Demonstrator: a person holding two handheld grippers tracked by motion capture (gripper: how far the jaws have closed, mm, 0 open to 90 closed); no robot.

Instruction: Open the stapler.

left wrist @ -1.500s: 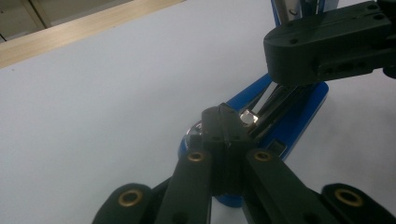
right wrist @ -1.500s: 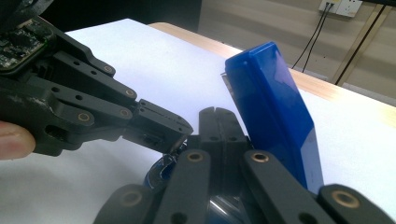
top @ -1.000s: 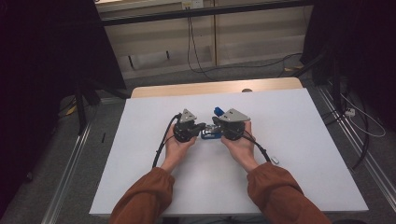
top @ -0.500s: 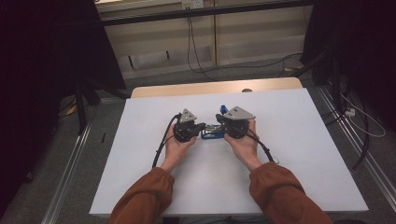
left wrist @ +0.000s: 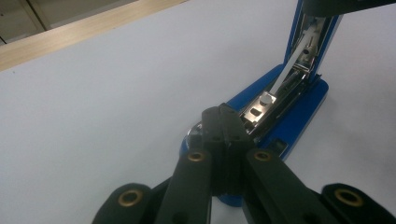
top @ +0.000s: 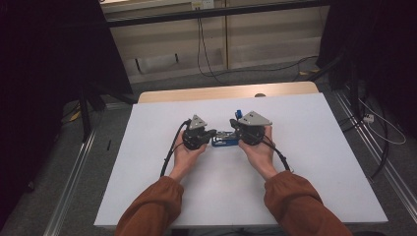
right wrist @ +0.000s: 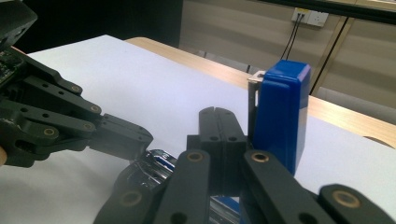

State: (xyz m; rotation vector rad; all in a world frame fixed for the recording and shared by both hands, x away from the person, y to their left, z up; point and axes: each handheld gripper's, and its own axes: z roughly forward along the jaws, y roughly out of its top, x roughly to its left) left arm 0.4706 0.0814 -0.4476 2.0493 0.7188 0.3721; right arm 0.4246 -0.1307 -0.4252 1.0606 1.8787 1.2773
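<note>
A blue stapler lies on the white table between my two grippers. Its blue cover is swung up on end and its metal magazine is bared. My left gripper is shut, and its tips rest on the front end of the stapler's magazine. My right gripper is shut with nothing between its fingers, and its tips stand just beside the raised cover. In the high view the left gripper and the right gripper point at each other over the stapler. The left gripper's tips reach the magazine.
The white table top spreads wide around the hands. A wooden strip runs along its far edge. Cables trail over the floor behind, and metal rails flank the table.
The right gripper has shifted very slightly beside the upright cover. The left hand has kept still, and both grippers have stayed shut.
</note>
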